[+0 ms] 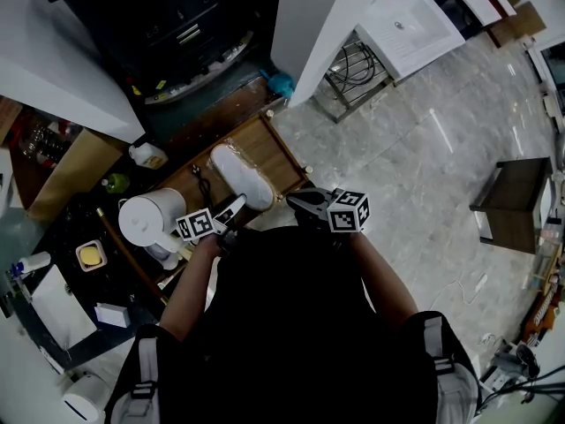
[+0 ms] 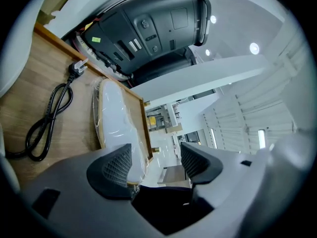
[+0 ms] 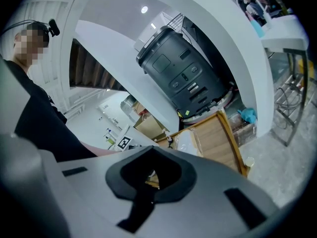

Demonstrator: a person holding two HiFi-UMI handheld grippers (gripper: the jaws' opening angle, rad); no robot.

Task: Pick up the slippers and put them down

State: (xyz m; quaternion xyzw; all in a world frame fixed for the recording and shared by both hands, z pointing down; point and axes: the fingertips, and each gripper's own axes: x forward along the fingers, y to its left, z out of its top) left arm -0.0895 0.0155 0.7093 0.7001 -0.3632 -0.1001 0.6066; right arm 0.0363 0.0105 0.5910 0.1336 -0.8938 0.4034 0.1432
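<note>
White slippers [image 2: 115, 120], sealed in clear, crinkled plastic, lie on the wooden tray [image 2: 39, 83]. The left gripper's [image 2: 154, 163] jaws stand apart just near them; the right gripper's [image 3: 148, 177] jaws are together.

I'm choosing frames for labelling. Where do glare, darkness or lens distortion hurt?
Head view: dim at left, sheen on the floor. Left gripper view: fisheye bend, glare streaks on the plastic-wrapped slipper. Right gripper view: fisheye bend, dark rim vignette.

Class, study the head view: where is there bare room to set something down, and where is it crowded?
Bare wood on the tray between the plastic-wrapped slippers and its right rim; the marble floor beyond that rim is open too. Crowded: the left, round the power cord and white kettle.
</note>
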